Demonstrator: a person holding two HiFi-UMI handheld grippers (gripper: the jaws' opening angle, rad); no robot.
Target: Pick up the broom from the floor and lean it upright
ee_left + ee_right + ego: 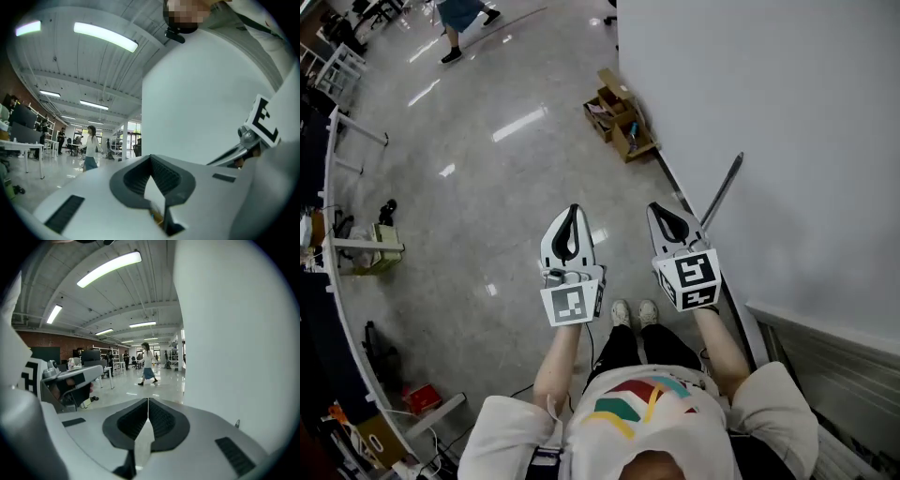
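The broom's grey handle (724, 190) leans upright against the white wall (787, 103), just beyond my right gripper; its head is hidden behind that gripper. My right gripper (655, 208) is held up in front of me, shut and empty, apart from the handle. My left gripper (573, 207) is raised beside it, also shut with nothing between its jaws. In the left gripper view the left gripper (151, 156) points level along the wall, its tips meeting. In the right gripper view the right gripper (148, 400) is closed over the shiny floor.
Open cardboard boxes (619, 117) sit at the wall's foot farther ahead. A person (461, 17) walks across the far floor. White table frames (337, 141) and clutter line the left side. My shoes (634, 312) stand close to the wall.
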